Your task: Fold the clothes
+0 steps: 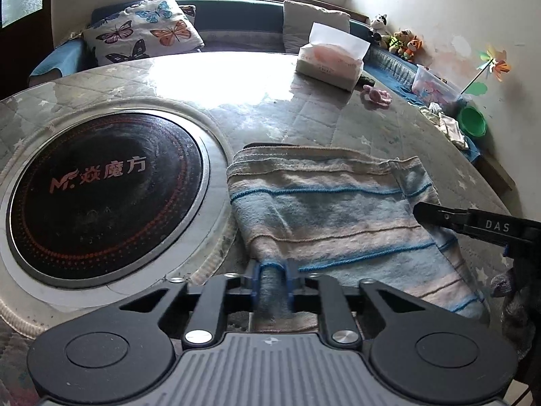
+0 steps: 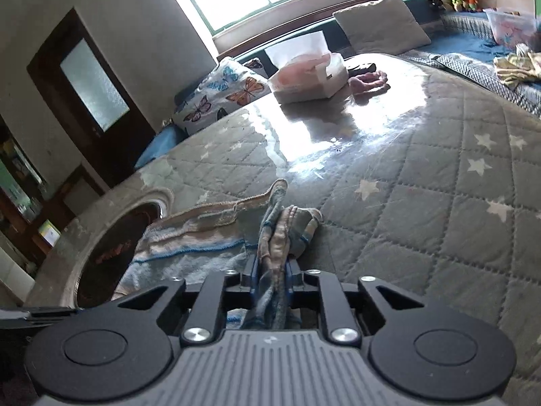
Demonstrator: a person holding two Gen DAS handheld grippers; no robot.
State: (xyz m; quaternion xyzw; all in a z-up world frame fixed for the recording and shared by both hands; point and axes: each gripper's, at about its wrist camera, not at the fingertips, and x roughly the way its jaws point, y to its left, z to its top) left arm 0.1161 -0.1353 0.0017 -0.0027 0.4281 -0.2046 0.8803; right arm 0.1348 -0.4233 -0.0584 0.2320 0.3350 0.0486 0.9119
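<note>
A striped blue, pink and beige towel [image 1: 338, 209] lies folded on the quilted table cover, just right of the round cooktop. My left gripper [image 1: 273, 267] is shut on the towel's near edge, with fabric pinched between its blue pads. In the right wrist view the same towel [image 2: 189, 237] stretches off to the left, and my right gripper [image 2: 272, 264] is shut on a bunched corner that stands up between its fingers. The right gripper's black body [image 1: 473, 225] reaches in from the right edge of the left wrist view, at the towel's right side.
A black round cooktop [image 1: 101, 196] is set into the table at left. A tissue box [image 1: 329, 62] and a small pink item [image 1: 377, 96] sit at the far side. Behind are a butterfly pillow [image 1: 142, 32], a bench with toys [image 1: 400, 40], loose clothes [image 1: 446, 125] and a green bowl [image 1: 473, 121].
</note>
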